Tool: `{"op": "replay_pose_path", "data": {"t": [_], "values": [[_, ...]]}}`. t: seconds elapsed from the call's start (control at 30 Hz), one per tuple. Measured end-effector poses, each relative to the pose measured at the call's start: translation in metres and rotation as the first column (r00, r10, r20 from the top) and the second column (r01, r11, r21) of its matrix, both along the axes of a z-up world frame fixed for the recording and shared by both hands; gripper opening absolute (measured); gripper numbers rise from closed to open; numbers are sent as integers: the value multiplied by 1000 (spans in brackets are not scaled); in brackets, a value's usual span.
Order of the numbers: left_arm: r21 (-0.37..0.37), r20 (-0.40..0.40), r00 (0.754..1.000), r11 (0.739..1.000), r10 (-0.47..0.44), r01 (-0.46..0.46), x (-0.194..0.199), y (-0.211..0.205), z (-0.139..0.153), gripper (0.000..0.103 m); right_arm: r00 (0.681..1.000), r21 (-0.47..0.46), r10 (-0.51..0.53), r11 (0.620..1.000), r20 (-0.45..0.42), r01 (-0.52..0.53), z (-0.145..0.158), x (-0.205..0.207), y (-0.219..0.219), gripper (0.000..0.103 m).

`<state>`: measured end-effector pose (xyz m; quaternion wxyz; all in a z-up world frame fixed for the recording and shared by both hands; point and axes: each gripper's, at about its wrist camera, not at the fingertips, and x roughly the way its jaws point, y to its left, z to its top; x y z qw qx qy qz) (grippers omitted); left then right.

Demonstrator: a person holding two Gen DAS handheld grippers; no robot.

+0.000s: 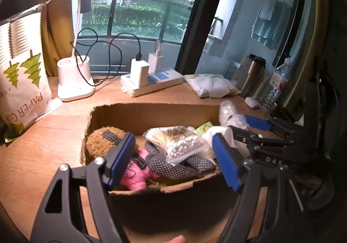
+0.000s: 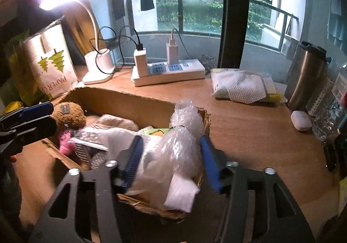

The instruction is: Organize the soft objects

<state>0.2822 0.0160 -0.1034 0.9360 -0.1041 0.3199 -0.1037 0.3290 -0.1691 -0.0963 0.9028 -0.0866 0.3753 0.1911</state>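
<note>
A cardboard box (image 1: 151, 112) is sitting on the wooden desk (image 2: 249, 130), already crowded with soft things: a brown plush toy (image 1: 102, 141) at its far left corner, a pink plush (image 1: 134, 175) nearer, a grey dotted pad (image 1: 173, 167) in the middle and a clear bag of white beads (image 1: 184, 145) lying on top of it. The left gripper (image 1: 173, 162) is hovering over the near edge of the box with its blue-padded fingers (image 1: 121, 160) spread wide and nothing between them. The right gripper (image 2: 171, 162) is hanging over the right end of the box, where a bundle of bubble wrap (image 2: 184, 143) and a white foam sheet (image 2: 151, 169) are resting against the box's rim; its fingers are standing parted on either side of the bundle, and through the blur the pads look to be just clear of it. Farther back, a lit white desk lamp (image 1: 74, 78) is standing on the left, a white power strip (image 2: 169, 73) with chargers is lying beside it, a packet of tissues (image 2: 240, 86) is lying to the right, and a steel tumbler (image 2: 305, 76) is standing at the far right.
</note>
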Motion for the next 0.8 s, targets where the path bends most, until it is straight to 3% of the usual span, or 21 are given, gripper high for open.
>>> {"op": "replay_pose_path", "data": {"t": [0.8], "values": [[18,134,991,1000,22,-24,-75,1,49,75,993,35,14,999,120,-18,62,-79,0,65]]}}
